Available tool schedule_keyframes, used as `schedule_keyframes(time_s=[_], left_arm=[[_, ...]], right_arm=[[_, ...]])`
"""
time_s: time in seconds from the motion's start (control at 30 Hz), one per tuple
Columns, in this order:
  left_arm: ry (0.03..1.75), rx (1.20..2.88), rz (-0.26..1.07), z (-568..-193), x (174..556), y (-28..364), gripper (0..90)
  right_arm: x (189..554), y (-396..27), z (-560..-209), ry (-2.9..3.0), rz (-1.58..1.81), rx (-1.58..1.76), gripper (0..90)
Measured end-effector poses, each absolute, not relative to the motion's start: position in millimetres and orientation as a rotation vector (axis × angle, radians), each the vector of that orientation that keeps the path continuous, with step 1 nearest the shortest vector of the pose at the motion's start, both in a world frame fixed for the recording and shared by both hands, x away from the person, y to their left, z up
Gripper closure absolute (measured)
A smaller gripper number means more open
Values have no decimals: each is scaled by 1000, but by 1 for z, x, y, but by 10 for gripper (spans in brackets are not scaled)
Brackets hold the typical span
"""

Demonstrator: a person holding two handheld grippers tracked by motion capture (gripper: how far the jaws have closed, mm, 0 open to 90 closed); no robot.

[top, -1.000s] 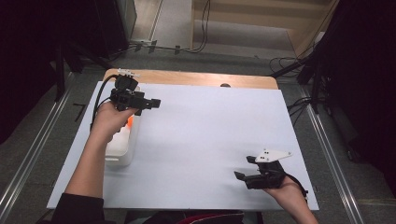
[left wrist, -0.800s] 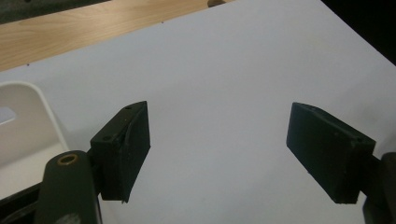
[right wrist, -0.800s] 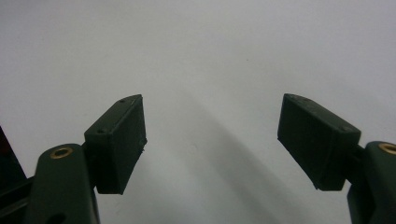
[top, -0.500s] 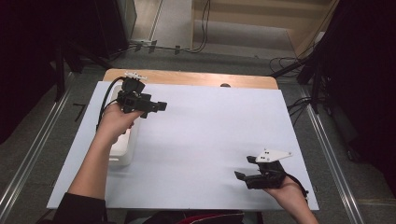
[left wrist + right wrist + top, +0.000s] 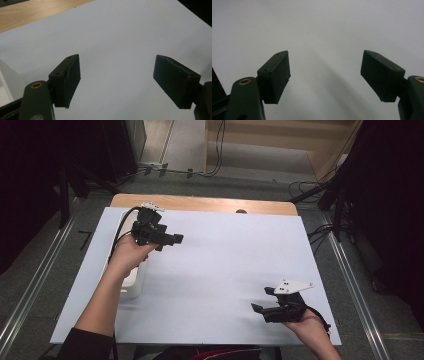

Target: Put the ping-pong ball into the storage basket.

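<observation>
White sheet (image 5: 225,265) over most of a wooden table (image 5: 200,203), bare wood only along the far edge. White tray (image 5: 134,282) along the sheet's left edge, partly covered by the person's left forearm (image 5: 102,305). Left gripper (image 5: 174,239) raised over the far-left part of the sheet, just beside the tray's far end, pointing toward the right edge, jaws apart with nothing between them. In the left gripper view, both black pads (image 5: 68,80) wide of each other above bare sheet, a strip of wood at the far edge and a white corner of the tray at lower left. Right gripper (image 5: 260,301) low by the near-right corner of the sheet, grey three-cornered plate on top, pointing toward the left edge. In the right gripper view, jaws likewise apart over plain white sheet, nothing gripped. Grippers well apart from each other.
</observation>
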State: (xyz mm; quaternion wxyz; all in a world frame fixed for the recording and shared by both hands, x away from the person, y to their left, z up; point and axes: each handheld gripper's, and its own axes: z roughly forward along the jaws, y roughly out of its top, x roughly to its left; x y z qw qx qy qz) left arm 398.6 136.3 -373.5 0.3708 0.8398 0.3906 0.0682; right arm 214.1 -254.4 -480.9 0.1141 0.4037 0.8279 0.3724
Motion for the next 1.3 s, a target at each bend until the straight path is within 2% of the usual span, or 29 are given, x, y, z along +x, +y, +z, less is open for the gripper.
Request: schedule_keyframes(time_s=[1.3], left_arm=[[837, 2225, 92, -395, 355, 128, 218]], right_arm=[[215, -254, -481, 2427, 1102, 1191, 220]])
